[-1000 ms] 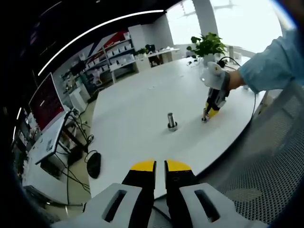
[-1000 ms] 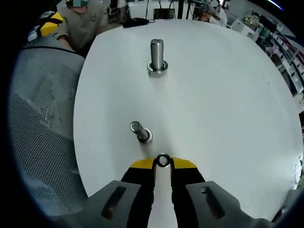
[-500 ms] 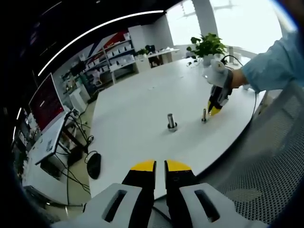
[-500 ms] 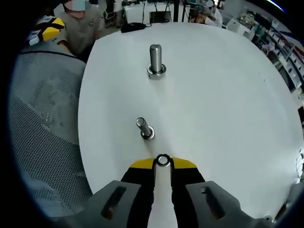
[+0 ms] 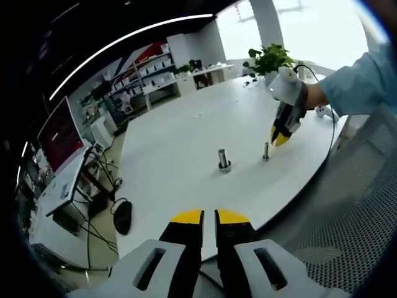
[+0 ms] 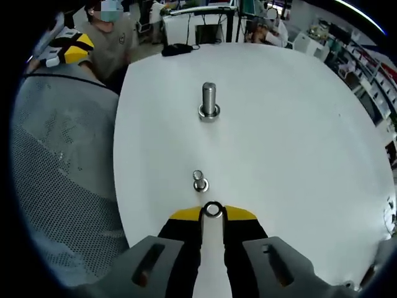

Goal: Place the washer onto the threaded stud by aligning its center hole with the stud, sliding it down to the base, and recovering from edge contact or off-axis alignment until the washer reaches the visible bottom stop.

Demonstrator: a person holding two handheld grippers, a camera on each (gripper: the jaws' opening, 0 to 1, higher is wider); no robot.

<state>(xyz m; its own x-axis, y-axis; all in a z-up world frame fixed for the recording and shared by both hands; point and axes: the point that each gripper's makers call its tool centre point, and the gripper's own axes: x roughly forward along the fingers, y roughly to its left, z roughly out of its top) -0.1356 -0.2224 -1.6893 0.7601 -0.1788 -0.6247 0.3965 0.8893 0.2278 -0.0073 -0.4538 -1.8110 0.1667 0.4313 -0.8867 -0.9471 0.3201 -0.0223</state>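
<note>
In the right gripper view my right gripper (image 6: 213,212) is shut on a small steel washer (image 6: 213,209), held flat between its yellow tips. Just ahead and below stands a small threaded stud (image 6: 199,180) on the white table (image 6: 298,143), seen almost end-on. Farther off stands a larger stud (image 6: 209,102) with a washer at its base. In the left gripper view the right gripper (image 5: 280,136) hangs slightly above and beside the small stud (image 5: 265,151), with the larger stud (image 5: 223,159) to its left. My left gripper (image 5: 209,216) is shut and empty, held back off the table's edge.
A grey mesh chair back (image 6: 62,180) lies left of the table in the right gripper view. A person sits beyond the far edge. A potted plant (image 5: 271,60) stands at the table's far end, and a cable (image 5: 332,133) runs along its right edge.
The right gripper has risen with the washer and tilted more steeply over the small stud, which now looks nearly end-on. The left gripper has held still.
</note>
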